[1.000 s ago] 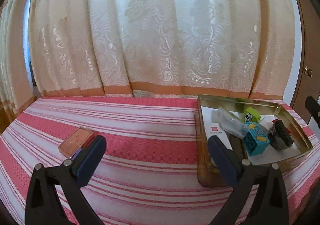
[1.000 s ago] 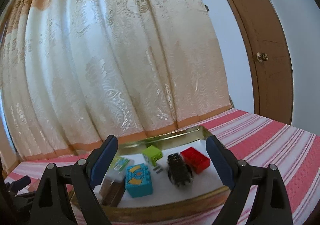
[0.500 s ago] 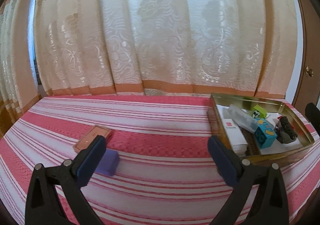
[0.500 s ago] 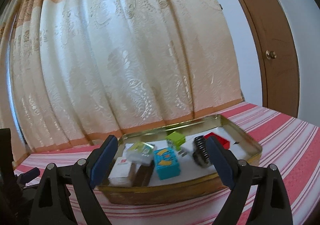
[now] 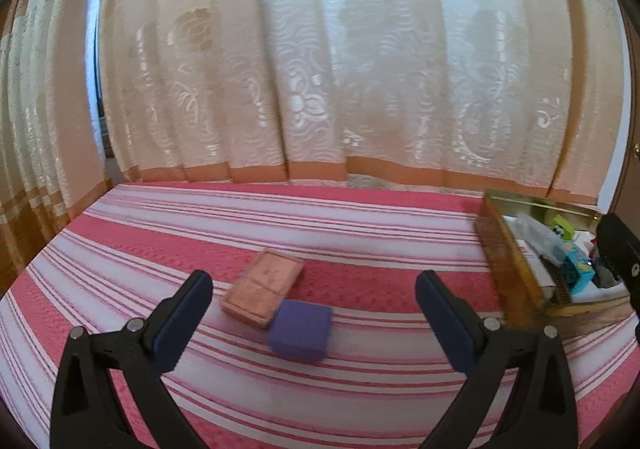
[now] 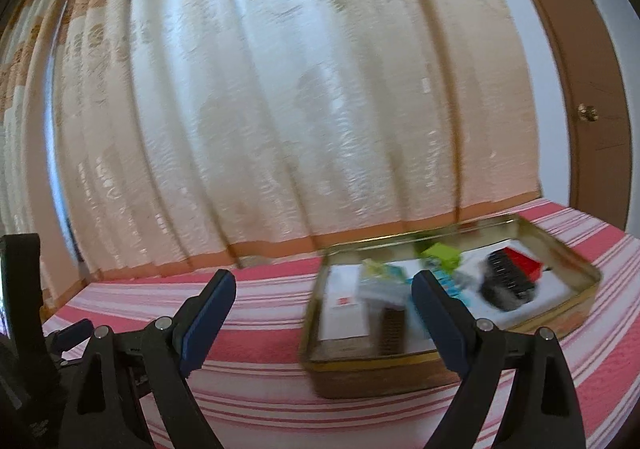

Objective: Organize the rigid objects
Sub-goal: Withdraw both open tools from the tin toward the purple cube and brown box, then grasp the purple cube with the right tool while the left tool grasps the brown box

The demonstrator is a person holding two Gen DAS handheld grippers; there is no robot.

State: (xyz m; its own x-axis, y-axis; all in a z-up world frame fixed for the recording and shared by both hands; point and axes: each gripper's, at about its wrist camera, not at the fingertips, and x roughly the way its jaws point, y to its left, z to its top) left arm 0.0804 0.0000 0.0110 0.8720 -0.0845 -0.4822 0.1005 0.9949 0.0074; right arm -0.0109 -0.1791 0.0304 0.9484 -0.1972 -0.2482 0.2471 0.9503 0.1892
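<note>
Since the earlier frame the left hand-held gripper [image 5: 314,295] has swung left, so the flat salmon-pink box [image 5: 263,289] and the matte purple cube [image 5: 300,330] now lie between its spread blue pads, and the gold tin tray [image 5: 505,275] has slid to the right edge; the cube's corner touches the box on the pink-and-white striped woven cloth [image 5: 320,241]; both jaws stand wide apart and hold nothing; the right hand-held gripper [image 6: 324,305] is likewise wide open and empty, with the blurred, shiny-walled tray [image 6: 376,365] ahead and to its right; inside lie a white card box [image 6: 344,309], a lime-green block [image 6: 442,255], a teal block [image 5: 576,275], a red brick [image 6: 524,261] and a black ridged piece [image 6: 506,283]; a cream brocade curtain [image 5: 320,69] hangs behind.
</note>
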